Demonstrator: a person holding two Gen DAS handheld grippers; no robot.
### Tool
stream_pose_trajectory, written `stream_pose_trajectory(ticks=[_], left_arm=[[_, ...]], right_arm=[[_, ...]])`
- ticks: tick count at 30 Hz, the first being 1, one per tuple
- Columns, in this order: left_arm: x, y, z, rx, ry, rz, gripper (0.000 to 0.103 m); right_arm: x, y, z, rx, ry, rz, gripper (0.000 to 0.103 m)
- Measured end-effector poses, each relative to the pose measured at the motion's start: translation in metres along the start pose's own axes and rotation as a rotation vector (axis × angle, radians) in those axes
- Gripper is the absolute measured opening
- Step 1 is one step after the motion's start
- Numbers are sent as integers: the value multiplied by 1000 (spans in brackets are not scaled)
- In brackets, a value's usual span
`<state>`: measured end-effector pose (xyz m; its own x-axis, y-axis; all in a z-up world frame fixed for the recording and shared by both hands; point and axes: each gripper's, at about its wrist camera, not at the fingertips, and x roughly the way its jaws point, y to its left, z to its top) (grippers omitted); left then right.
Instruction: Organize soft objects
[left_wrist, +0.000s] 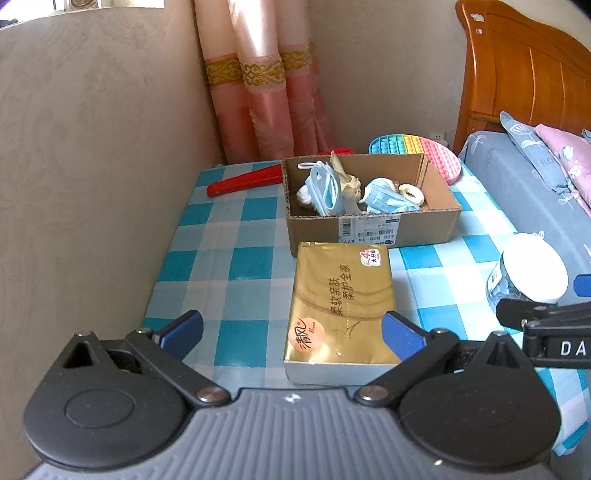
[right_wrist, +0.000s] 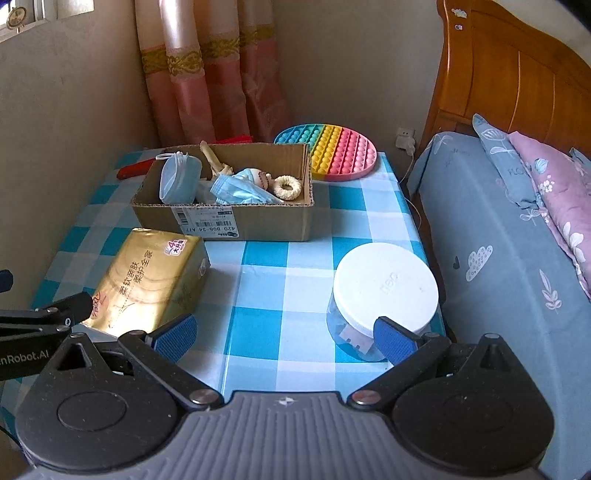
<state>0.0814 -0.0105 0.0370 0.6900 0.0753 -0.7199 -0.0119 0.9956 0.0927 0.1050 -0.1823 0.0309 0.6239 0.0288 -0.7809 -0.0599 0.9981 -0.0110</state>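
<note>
A cardboard box sits at the back of the checked table. In it lie blue face masks, a pale toy and a cream scrunchie. A gold tissue pack lies in front of the box. My left gripper is open and empty, its right finger over the pack's near corner. My right gripper is open and empty, its right finger by a white-lidded clear jar.
A rainbow pop-it pad lies behind the box. A red folded fan lies at the back left. A bed with a wooden headboard borders the table on the right. Walls and a pink curtain close the left and back.
</note>
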Motion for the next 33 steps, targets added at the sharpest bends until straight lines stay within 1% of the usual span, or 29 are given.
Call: stream_pose_trajectory(ticks=[33], left_arm=[[-1,-2,0,-2,-2,2,102]], right_arm=[[-6,3,1,-5,-30,7,103]])
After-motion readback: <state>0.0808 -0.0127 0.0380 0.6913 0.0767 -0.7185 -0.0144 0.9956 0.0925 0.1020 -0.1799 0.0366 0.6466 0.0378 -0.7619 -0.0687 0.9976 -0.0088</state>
